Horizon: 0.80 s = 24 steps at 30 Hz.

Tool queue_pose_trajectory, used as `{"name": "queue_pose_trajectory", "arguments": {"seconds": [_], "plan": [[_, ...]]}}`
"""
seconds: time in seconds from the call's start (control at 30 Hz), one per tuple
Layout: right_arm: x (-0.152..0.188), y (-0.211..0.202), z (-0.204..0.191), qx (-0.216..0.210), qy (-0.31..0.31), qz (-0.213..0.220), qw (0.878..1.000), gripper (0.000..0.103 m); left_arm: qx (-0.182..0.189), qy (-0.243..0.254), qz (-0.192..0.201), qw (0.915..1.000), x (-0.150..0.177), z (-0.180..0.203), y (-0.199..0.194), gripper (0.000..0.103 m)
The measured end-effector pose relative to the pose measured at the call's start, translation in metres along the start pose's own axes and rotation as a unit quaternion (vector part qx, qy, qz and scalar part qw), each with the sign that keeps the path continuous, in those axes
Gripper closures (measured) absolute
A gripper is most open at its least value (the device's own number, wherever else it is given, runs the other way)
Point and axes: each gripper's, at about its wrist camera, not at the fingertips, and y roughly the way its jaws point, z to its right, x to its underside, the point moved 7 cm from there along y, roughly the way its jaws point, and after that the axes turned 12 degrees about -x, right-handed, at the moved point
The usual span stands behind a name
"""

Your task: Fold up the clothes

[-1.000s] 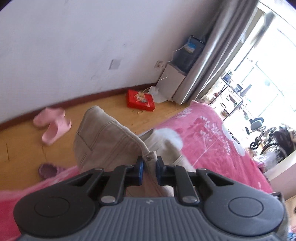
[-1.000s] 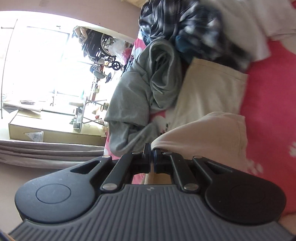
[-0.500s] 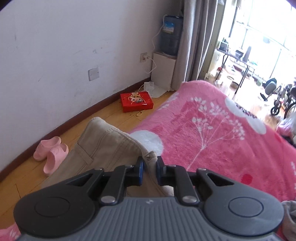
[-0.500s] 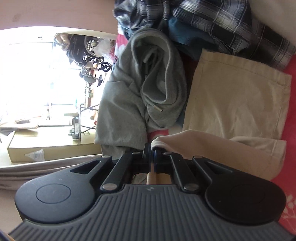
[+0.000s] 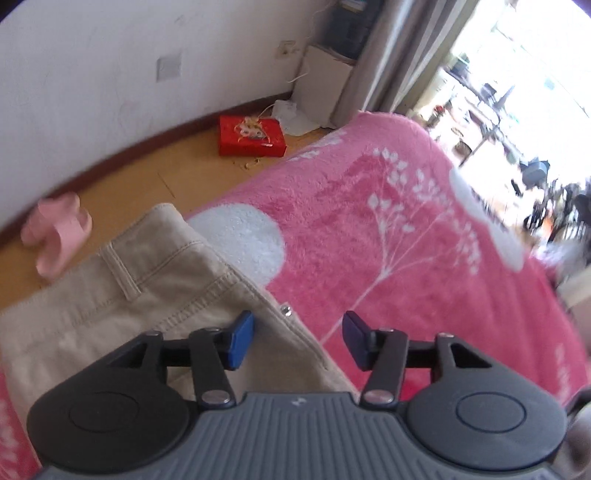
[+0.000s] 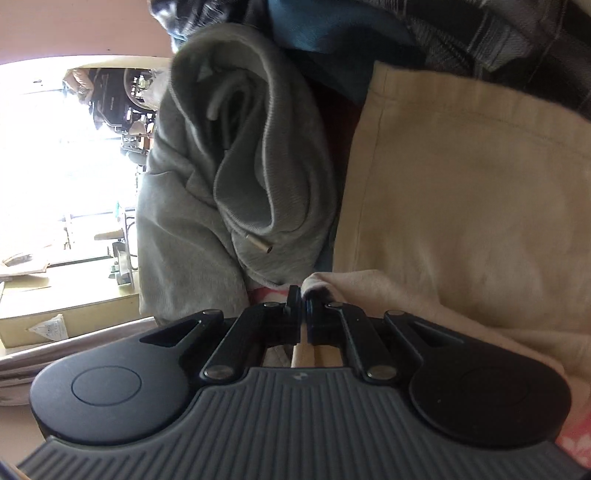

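Beige trousers lie with their waistband on the pink blanket, near the bed's left edge. My left gripper hovers just over the waistband corner by the metal button; its jaws are opening and the blue pads no longer press the cloth. In the right wrist view, my right gripper is shut on a beige edge of the trousers, which spread folded to the right.
A grey hoodie lies bunched left of the trousers, with dark plaid clothes behind. On the wooden floor sit a red box and pink slippers. A curtain and bright window stand at the far end.
My left gripper came down onto the bed with the waistband and its jaws have parted, letting the cloth go. My right gripper moved down and closer to the hoodie, still gripping the beige edge.
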Motion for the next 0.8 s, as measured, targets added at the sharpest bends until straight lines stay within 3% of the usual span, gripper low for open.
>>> {"name": "queue_pose_trajectory", "arguments": {"seconds": [0.1,0.2,0.27,0.4,0.5,0.6,0.7,0.73,0.8], "plan": [[-0.004,0.006,0.005,0.011,0.017,-0.021,1.000,0.096,0.040,-0.069,-0.042,0.9959,-0.001,-0.009,-0.001,0.039],[-0.008,0.009,0.008,0.017,0.035,-0.046,0.998,0.082,0.064,-0.089,-0.057,0.9923,0.001,-0.017,-0.011,0.039],[-0.009,-0.006,-0.004,0.008,0.012,-0.067,0.998,0.071,0.073,-0.055,-0.050,0.9946,0.006,-0.017,-0.025,0.039],[-0.012,-0.056,-0.037,0.000,-0.080,-0.099,0.992,0.066,0.071,0.060,-0.034,0.9951,0.034,-0.012,-0.057,0.038],[-0.008,-0.103,-0.059,0.045,-0.223,-0.111,0.967,0.065,0.068,0.156,-0.021,0.9852,0.077,-0.006,-0.084,0.037],[0.016,-0.133,-0.051,0.104,-0.349,-0.145,0.920,0.064,0.071,0.250,-0.004,0.9657,0.137,0.006,-0.107,0.037],[0.043,-0.139,-0.033,0.143,-0.469,-0.173,0.854,0.065,0.069,0.322,0.016,0.9441,0.196,0.018,-0.123,0.037],[0.056,-0.137,-0.026,0.159,-0.520,-0.178,0.820,0.065,0.071,0.335,0.020,0.9395,0.214,0.021,-0.126,0.037],[0.087,-0.129,-0.013,0.174,-0.633,-0.188,0.731,0.065,0.074,0.355,0.023,0.9316,0.245,0.024,-0.132,0.037]]}}
